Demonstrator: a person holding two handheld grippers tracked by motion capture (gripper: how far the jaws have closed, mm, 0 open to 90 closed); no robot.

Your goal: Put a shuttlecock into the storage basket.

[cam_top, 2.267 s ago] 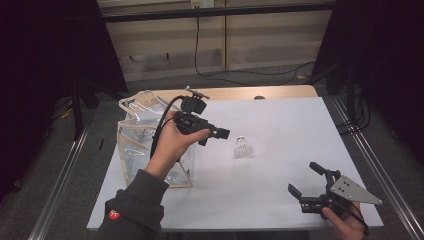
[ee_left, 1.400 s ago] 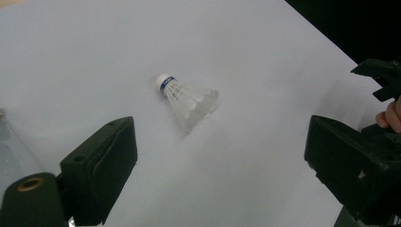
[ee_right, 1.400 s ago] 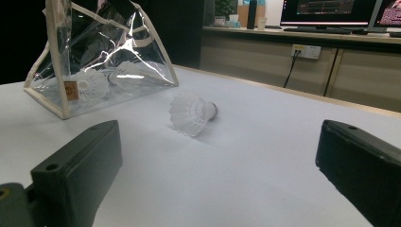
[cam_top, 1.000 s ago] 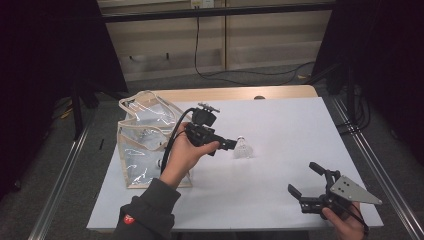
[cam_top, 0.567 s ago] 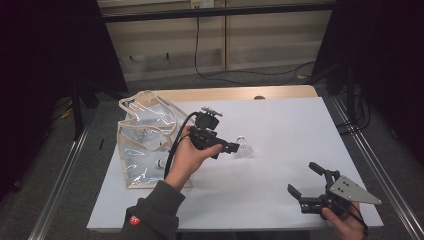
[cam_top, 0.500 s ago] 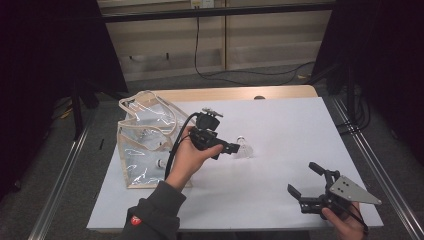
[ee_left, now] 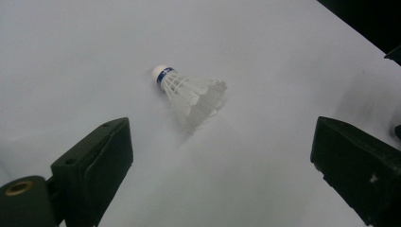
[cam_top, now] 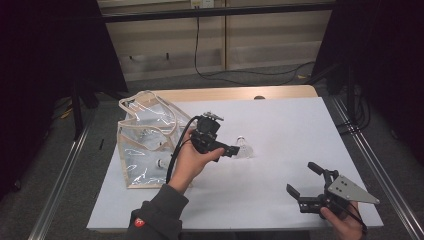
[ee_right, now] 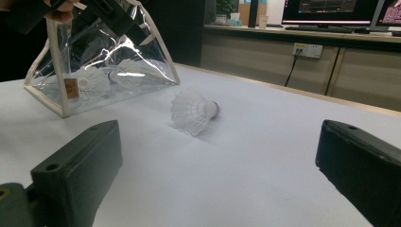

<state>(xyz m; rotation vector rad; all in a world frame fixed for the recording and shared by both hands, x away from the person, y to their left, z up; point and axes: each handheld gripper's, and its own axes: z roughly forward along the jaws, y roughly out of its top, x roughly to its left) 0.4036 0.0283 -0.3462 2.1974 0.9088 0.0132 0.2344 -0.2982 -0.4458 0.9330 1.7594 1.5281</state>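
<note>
I have the left claw (cam_top: 234,150) hovering over the middle of the white worktop (cam_top: 280,130), its jaws spread wide with nothing between them, aimed at the white feathered shuttlecock with a blue band at its cork (ee_left: 191,97). The shuttlecock lies on its side on the bare worktop, just ahead of the claw and a little to the right of the clear plastic bag with cream piping (cam_top: 147,145). The right claw (cam_top: 312,187) sits low near the worktop's right front corner, jaws also apart and empty, well away from everything.

I judge the shuttlecock to be almost weightless and easy to damage: the feather skirt would crush or splay under a firm squeeze, and it could skid away if I nudge it. The rounded cork end and the banded collar behind it look like the stiff part, so I would close there, gently, across the narrow neck.

The left gripper view gives me what the high view cannot: the blue band, the ribs of the skirt, and which way the cork points. The right gripper view looks low across the worktop and shows the shuttlecock's open skirt facing it, plus more shuttlecocks (ee_right: 90,80) inside the bag, which the high view leaves as vague pale shapes.
</note>
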